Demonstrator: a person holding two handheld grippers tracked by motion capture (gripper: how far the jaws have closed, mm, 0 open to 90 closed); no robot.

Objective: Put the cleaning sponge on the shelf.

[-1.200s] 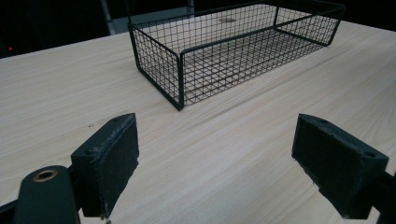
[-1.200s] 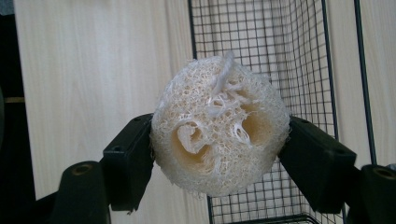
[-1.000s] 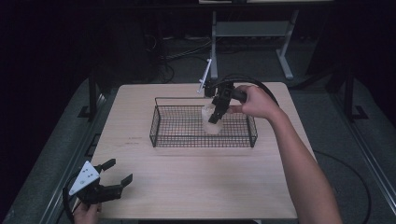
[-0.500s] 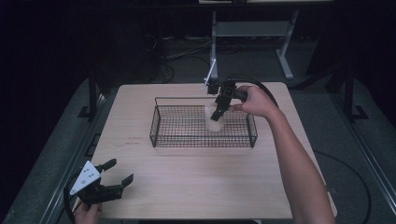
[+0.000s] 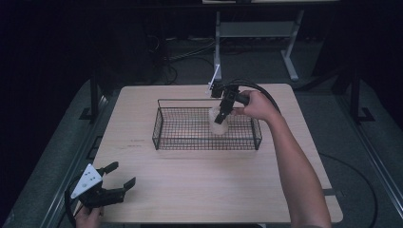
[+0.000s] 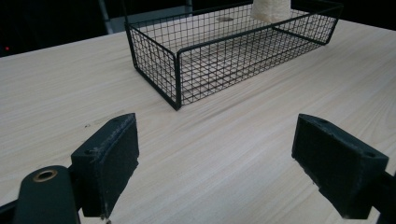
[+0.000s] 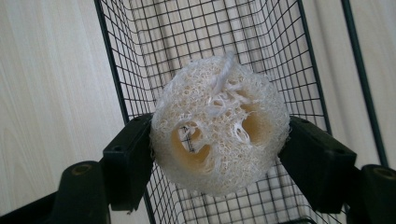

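Two jaws of the right gripper [image 7: 219,154] clamp a loofah [image 7: 218,123] (pale, netted) over the wire basket [image 5: 161,128]; the left gripper [image 5: 116,183] gapes wide.

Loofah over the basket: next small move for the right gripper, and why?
Probably lower a bit more, then open the fingers. The right gripper is shut on the loofah, which hangs inside the wire basket, but whether it rests on the basket floor cannot be told. The left gripper is open, apart near the table edge.
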